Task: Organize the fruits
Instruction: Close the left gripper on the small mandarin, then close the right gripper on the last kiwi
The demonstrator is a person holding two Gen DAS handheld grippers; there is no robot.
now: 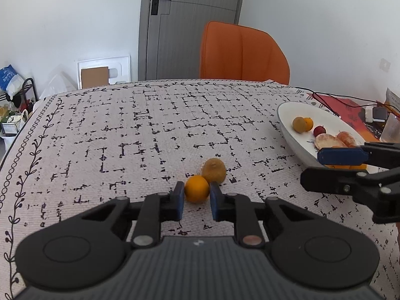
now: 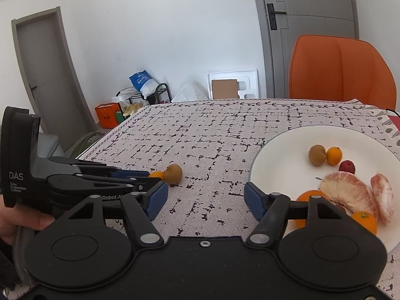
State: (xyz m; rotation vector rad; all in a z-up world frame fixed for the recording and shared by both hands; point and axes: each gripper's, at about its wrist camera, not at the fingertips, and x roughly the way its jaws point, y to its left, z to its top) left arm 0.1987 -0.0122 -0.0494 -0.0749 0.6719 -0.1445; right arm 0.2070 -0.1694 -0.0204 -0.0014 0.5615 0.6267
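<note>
in our left wrist view the left gripper (image 1: pixel 197 195) has its blue pads pressed on either side of a small orange (image 1: pixel 196 188) that sits on the patterned tablecloth (image 1: pixel 125 137). a brown kiwi (image 1: pixel 214 170) lies just behind the orange, touching it. from the right wrist view we only catch a sliver of that orange beyond the left gripper's fingers, with the kiwi beside it, so the grip itself is plain in the left view alone.

our right gripper (image 2: pixel 206 197) stands half open with nothing between its pads, over bare cloth at the rim of the white plate (image 2: pixel 275 160). the left view shows it from the side, low at the plate's near edge.

the right view lays the plate's contents out for us: another kiwi (image 2: pixel 317 155) touching a small orange (image 2: pixel 334 155), a red fruit (image 2: pixel 347 167), two peeled pink citrus pieces (image 2: pixel 350 195), and two more oranges (image 2: pixel 364 221) near the front, one partly behind the gripper's finger. it also shows a hand (image 2: pixel 22 225) holding the left gripper's body.

an orange chair (image 1: pixel 240 50) stands beyond the table.
</note>
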